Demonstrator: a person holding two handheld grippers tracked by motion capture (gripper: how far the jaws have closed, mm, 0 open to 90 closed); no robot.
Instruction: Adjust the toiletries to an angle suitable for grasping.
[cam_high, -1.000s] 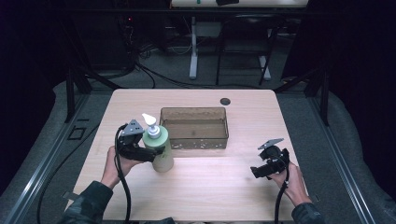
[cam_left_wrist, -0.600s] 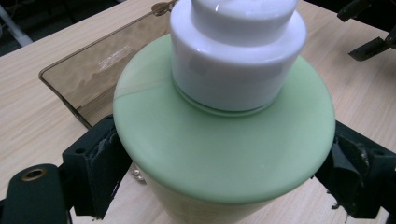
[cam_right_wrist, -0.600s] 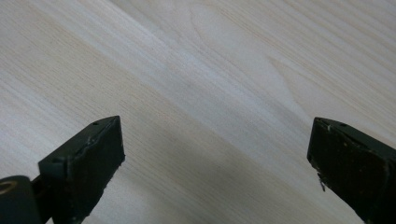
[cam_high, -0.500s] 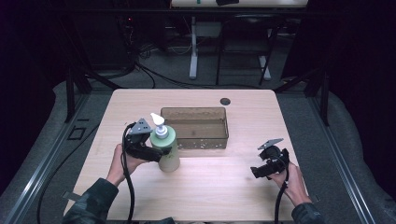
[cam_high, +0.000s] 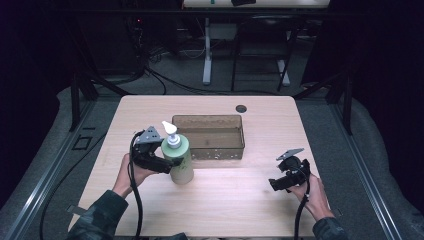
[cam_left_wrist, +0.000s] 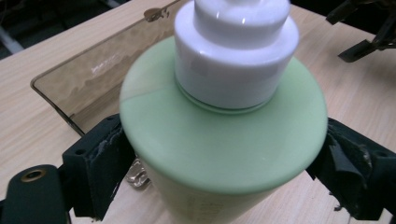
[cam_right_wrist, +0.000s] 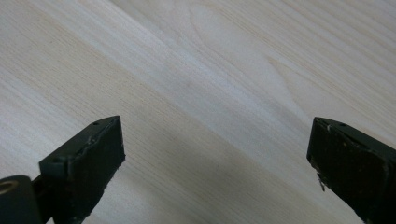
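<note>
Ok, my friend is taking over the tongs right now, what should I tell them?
Left tongs: shut on the green soap bottle, one jaw on each side of its body, just below the white pump.
Right tongs: open, holding nothing, over bare table at the right front.
The bottle stands upright beside the front left corner of the brown tray. I cannot tell whether its base rests on the wood.
Done: the bottle is gripped.
Left: probably to put it in the tray, then let go. Keep it upright, because it is tall and could tip.

Black grippers (cam_high: 172, 162) with worn foam-padded fingers (cam_left_wrist: 100, 163), grey three-cornered plates, black cables, dark patterned sleeves (cam_high: 97, 215)
</note>
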